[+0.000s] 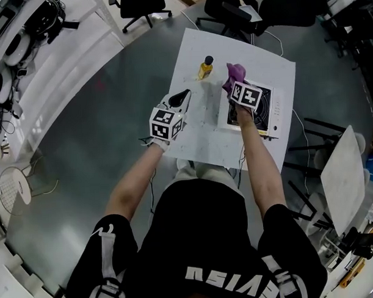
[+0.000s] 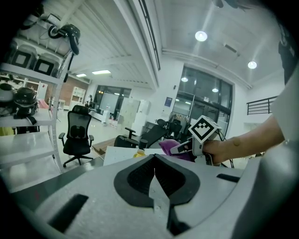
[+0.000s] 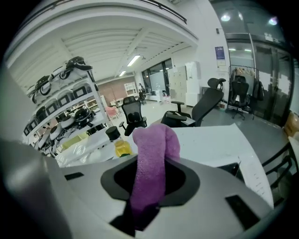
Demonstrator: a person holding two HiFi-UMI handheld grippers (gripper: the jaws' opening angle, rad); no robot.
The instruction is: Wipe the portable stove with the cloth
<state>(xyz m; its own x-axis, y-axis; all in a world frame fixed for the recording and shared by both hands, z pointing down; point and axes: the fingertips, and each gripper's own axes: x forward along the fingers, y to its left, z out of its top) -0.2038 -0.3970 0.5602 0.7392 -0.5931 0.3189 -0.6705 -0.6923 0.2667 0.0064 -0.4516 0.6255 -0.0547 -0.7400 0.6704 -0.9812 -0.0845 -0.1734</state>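
Right gripper view: right gripper clamps purple cloth, left gripper jaws together, empty; cloth best lowered flat onto portable stove

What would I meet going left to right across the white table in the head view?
Left gripper → bottle → cloth → stove.

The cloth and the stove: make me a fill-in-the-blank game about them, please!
The right gripper is shut on a ____ cloth.
The left gripper has its jaws together and holds ____.
The yellow bottle has a ____ cap.
The stove sits on a ____ table.
Missing words: purple; nothing; black; white.
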